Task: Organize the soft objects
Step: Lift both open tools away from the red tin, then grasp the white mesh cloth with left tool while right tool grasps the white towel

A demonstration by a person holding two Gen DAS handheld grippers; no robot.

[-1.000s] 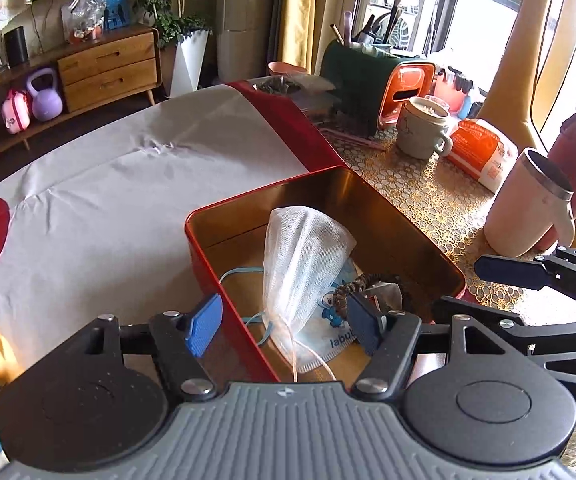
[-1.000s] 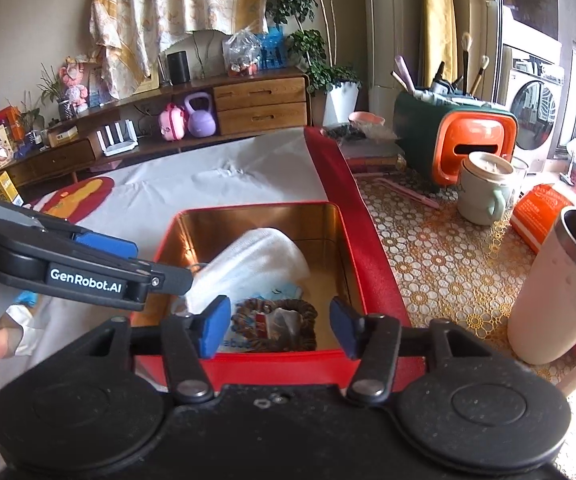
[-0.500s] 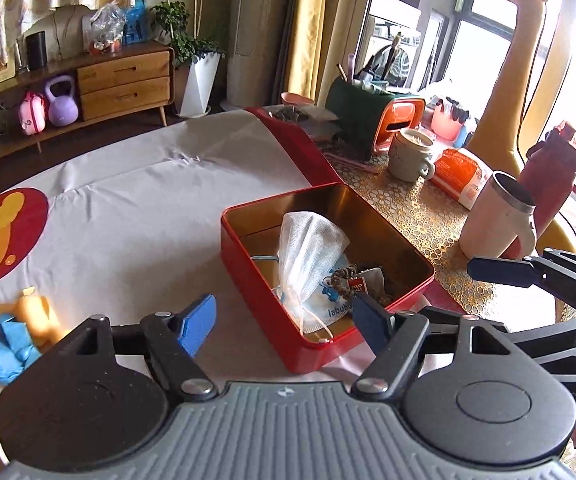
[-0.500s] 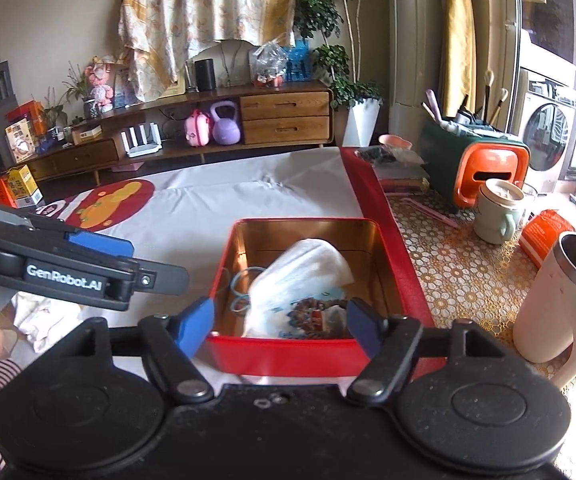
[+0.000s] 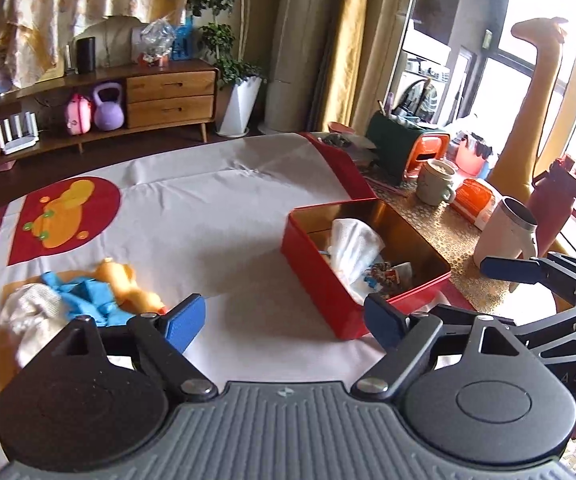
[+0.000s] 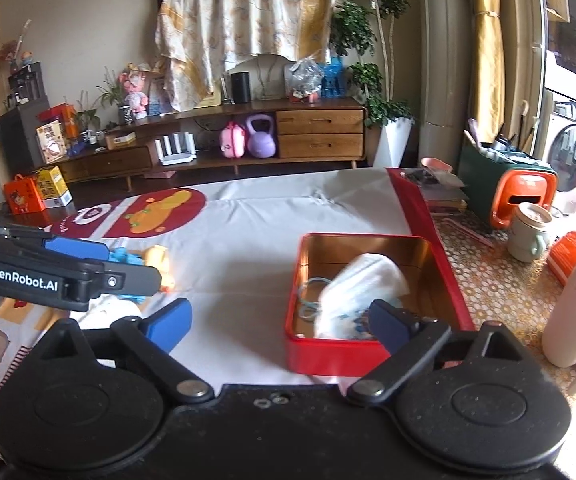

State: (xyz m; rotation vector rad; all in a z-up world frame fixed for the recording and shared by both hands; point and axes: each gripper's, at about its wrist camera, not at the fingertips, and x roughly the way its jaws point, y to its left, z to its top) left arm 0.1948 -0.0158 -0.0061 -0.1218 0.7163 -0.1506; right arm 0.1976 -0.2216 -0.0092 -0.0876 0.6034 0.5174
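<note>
Living room setup here: a table under a white printed cloth (image 5: 216, 216), wooden sideboard along the far wall. The red tin (image 5: 319, 280) is the landmark, and the white mesh pouch (image 5: 353, 248) and a scrunchie (image 5: 379, 270) already sit inside it, so I'd guess it's the collection box. Away from the tin on its left lie blue gloves (image 5: 84, 292), an orange plush (image 5: 128, 288) and a white sock (image 5: 28, 312), apparently not sorted yet. Left gripper (image 5: 284, 324) and right gripper (image 6: 280, 328) hover in front of the tin, jaws opening wide, nothing between them.

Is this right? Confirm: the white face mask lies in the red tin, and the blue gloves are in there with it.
Not quite. The white face mask does lie in the red tin, but the blue gloves lie outside it on the tablecloth, beside the orange toy, as the left wrist view shows.
</note>
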